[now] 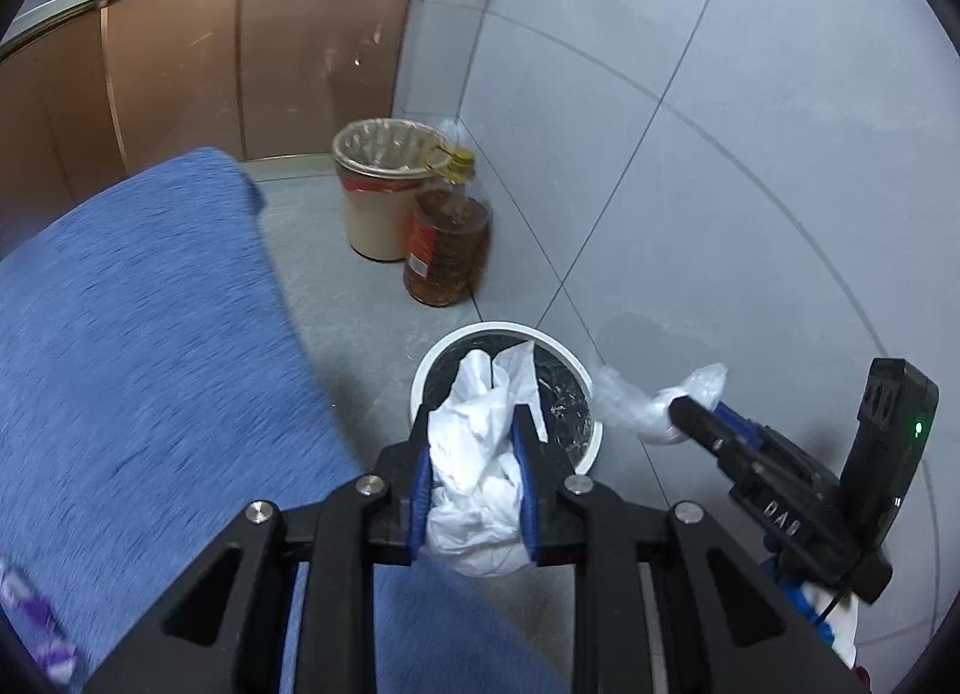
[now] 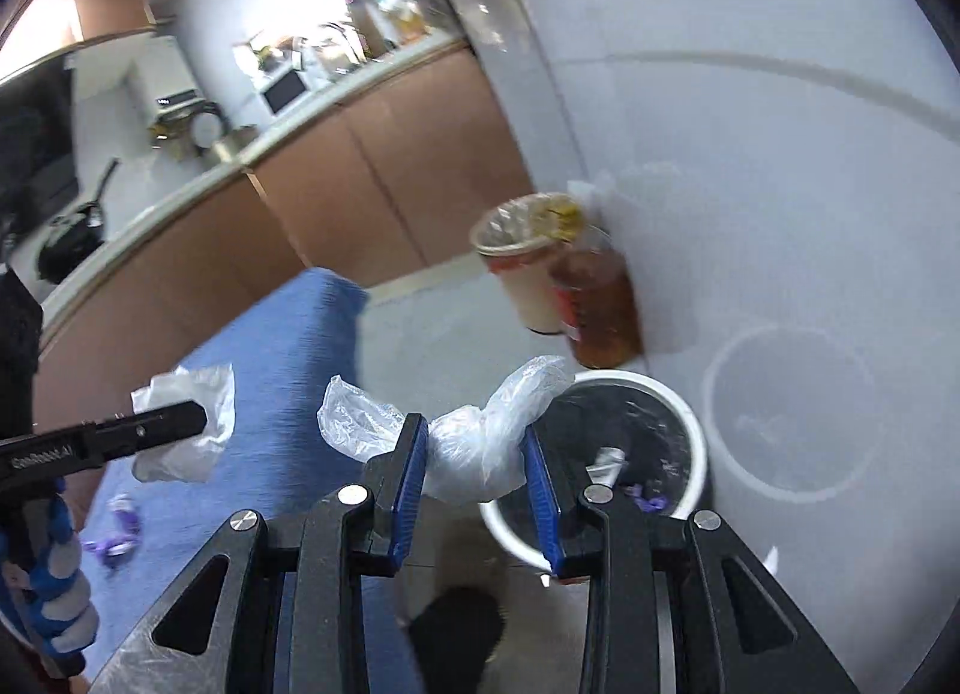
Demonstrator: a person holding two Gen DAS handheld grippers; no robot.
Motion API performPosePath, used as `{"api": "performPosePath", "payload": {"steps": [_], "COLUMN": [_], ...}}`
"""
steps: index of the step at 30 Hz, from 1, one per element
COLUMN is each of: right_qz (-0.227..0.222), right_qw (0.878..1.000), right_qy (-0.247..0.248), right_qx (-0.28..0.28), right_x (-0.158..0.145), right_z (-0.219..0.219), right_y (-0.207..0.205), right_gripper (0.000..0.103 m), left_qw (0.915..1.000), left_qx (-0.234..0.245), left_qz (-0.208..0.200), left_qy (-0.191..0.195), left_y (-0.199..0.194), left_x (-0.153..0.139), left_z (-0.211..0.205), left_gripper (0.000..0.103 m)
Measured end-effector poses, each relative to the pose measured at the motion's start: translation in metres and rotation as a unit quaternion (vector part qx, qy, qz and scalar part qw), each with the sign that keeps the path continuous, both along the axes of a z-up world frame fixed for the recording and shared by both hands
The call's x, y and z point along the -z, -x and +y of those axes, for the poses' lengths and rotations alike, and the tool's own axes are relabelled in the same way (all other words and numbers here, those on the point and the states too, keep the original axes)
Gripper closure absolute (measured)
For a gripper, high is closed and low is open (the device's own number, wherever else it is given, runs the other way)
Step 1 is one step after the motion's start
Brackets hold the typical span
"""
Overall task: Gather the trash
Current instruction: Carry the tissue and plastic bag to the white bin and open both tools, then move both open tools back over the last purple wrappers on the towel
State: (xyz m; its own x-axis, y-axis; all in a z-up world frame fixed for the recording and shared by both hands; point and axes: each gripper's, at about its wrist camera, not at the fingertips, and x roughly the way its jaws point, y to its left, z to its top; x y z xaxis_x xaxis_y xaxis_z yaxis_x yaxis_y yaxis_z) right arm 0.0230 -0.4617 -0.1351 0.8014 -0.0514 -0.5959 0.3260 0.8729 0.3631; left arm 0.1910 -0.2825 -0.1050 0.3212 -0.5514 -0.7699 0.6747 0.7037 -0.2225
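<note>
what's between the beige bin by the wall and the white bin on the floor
A big oil bottle stands between the beige bin and the white bin, seen in the left wrist view.

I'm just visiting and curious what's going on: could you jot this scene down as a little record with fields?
place: kitchen floor beside a blue cloth
left gripper: shut on crumpled white plastic
right gripper: shut on clear plastic bag
target: white bin, black liner, some scraps inside
nearby: beige bin, oil bottle
</note>
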Motion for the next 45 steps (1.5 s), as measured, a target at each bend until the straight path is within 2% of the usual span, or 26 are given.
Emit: {"api": "performPosePath", "payload": {"steps": [4, 10, 14, 17, 22, 27, 34, 41, 45], "right_qz": [0.024, 0.058, 0.077, 0.089, 0.100, 0.098, 0.067, 0.021, -0.005], "right_qw": [1.000, 0.998, 0.996, 0.995, 0.993, 0.993, 0.996, 0.998, 0.997], "right_qy": [0.004, 0.016, 0.023, 0.024, 0.025, 0.022, 0.038, 0.064, 0.080], "right_qx": [0.011, 0.021, 0.031, 0.040, 0.050, 0.057, 0.038, 0.011, -0.012], "right_x": [0.023, 0.055, 0.071, 0.080, 0.086, 0.079, 0.043, -0.007, -0.035], "right_z": [-0.014, -0.026, -0.035, -0.040, -0.042, -0.040, -0.013, 0.022, 0.048], "right_y": [-0.017, -0.045, -0.058, -0.063, -0.059, -0.054, -0.048, -0.037, -0.031], "right_gripper": [0.071, 0.071, 0.070, 0.063, 0.053, 0.047, 0.041, 0.037, 0.036], "left_qw": [0.9996, 0.9987, 0.9973, 0.9963, 0.9958, 0.9975, 0.9989, 0.9916, 0.9866], "left_qx": [0.003, -0.002, -0.007, -0.011, -0.015, -0.018, -0.046, -0.085, -0.103], "left_qz": [-0.003, 0.038, 0.067, 0.082, 0.088, 0.068, -0.012, -0.098, -0.126], "left_qy": [-0.027, -0.035, -0.030, -0.022, -0.019, -0.009, 0.004, 0.004, 0.008], "left_y": [-0.020, -0.051, -0.064, -0.070, -0.072, -0.064, -0.035, 0.000, 0.020], "left_x": [0.021, 0.060, 0.081, 0.090, 0.092, 0.075, 0.025, -0.019, -0.037], "left_z": [-0.037, -0.079, -0.097, -0.103, -0.103, -0.090, -0.046, 0.013, 0.046], "left_gripper": [0.080, 0.078, 0.060, 0.055, 0.054, 0.054, 0.054, 0.054, 0.054]}}
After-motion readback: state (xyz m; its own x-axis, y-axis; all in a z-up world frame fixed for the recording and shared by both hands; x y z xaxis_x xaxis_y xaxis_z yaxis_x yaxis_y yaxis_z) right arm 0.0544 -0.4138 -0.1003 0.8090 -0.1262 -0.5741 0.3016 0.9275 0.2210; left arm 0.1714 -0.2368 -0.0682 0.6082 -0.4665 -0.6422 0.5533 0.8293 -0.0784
